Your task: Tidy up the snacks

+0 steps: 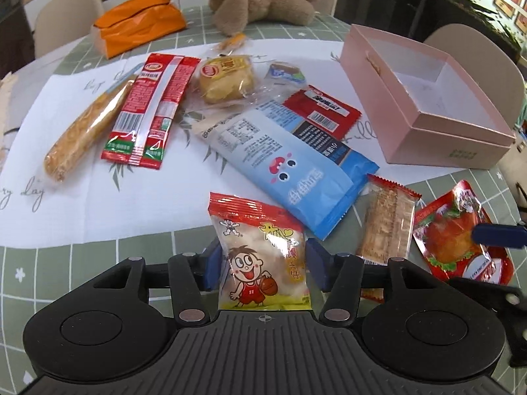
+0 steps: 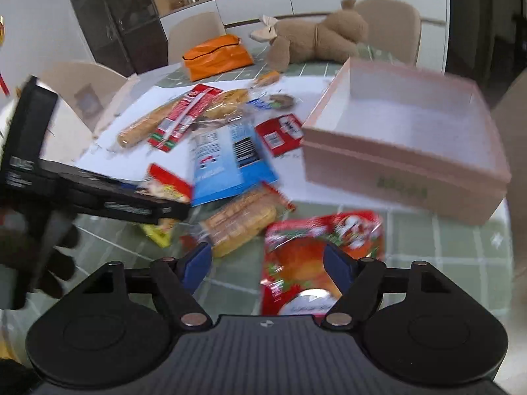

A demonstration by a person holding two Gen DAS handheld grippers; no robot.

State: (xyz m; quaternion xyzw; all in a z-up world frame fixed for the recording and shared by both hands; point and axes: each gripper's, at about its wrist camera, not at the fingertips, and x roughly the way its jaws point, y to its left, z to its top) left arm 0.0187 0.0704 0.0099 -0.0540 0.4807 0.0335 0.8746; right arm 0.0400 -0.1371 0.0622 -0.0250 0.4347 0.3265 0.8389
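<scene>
A: Left hand-held gripper [image 1: 262,260] stood wide, blue pads either side of the cartoon rice-cracker packet [image 1: 262,256] but not pinching it; the packet lay flat on the table [image 1: 98,263] at 6 o'clock of the pile. Pink box [image 1: 428,112] sat empty at 2 o'clock.

B: Right hand-held gripper [image 2: 268,263] was also wide, over the red jelly pouch [image 2: 316,256]; contact unclear, view blurred.

A: Judged the packet light, air-puffed, film slippery, contents brittle. Take it across the middle, gently.

B: The pouch looked soft and floppy; grip near its sealed edge.
</scene>
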